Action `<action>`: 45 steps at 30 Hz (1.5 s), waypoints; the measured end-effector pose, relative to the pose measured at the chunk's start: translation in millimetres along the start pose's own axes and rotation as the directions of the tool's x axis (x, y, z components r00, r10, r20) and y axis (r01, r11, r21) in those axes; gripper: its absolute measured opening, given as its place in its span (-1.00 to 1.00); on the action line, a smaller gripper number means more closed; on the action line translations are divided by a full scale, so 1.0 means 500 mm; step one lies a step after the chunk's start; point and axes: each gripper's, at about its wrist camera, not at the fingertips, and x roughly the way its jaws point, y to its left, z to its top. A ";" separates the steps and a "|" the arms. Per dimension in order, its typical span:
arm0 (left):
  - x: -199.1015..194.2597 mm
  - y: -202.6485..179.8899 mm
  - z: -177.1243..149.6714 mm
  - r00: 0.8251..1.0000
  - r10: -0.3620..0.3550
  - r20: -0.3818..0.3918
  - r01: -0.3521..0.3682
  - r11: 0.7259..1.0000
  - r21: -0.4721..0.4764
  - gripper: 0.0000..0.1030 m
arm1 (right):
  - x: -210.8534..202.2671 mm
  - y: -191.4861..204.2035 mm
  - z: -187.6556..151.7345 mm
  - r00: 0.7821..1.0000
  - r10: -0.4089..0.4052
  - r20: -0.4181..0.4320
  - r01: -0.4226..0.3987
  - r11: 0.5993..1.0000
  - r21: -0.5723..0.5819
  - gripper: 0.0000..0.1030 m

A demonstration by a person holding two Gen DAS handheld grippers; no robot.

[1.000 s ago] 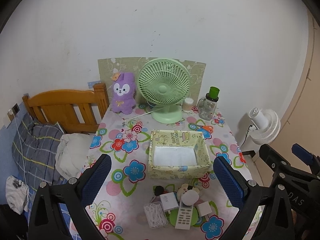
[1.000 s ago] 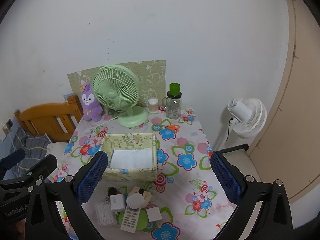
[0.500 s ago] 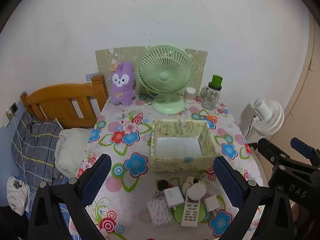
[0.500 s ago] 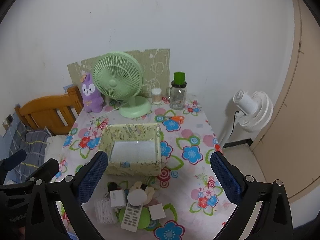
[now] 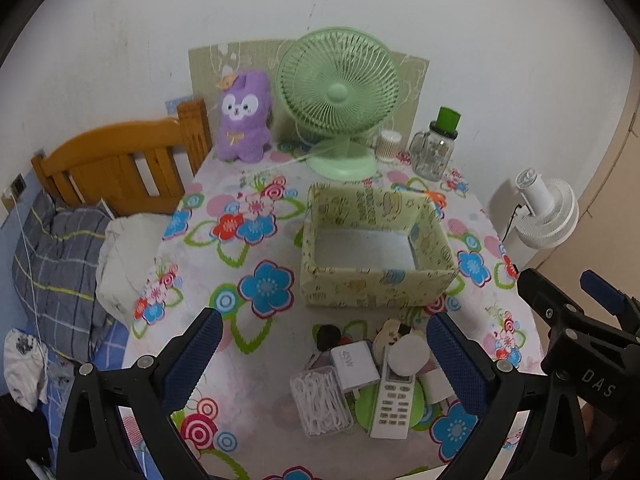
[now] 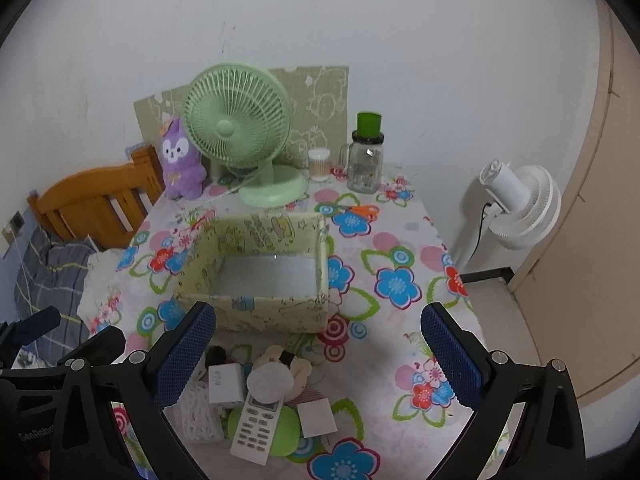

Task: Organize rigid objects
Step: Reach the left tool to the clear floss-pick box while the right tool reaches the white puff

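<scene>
remote [image 5: 391, 399] in clutter | left tool [image 5: 324, 354], right tool [image 6: 318, 344] spread, above table

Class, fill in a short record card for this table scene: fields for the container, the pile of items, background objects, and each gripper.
container: open patterned box, empty, mid-table
pile: white remote, white charger, round white disc, clear case, in front of the box
background: green fan, purple plush, glass jar
left gripper: open, holding nothing
right gripper: open, holding nothing

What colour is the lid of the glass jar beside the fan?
Green lid; the right wrist view shows it best.
</scene>
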 end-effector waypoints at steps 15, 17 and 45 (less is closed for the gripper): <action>0.109 0.028 -0.043 0.998 0.014 -0.059 -0.013 1.000 0.014 1.00 | 0.105 0.024 -0.068 1.000 0.000 0.020 0.001 0.999 -0.035 1.00; 0.127 0.030 -0.053 0.997 0.019 -0.071 -0.017 1.000 0.026 1.00 | 0.123 0.027 -0.077 1.000 -0.007 0.009 0.007 0.999 -0.043 1.00; 0.274 0.028 -0.199 0.973 -0.001 -0.232 0.012 0.999 0.045 0.91 | 0.251 0.082 -0.187 0.995 0.022 -0.092 -0.030 0.996 -0.082 0.97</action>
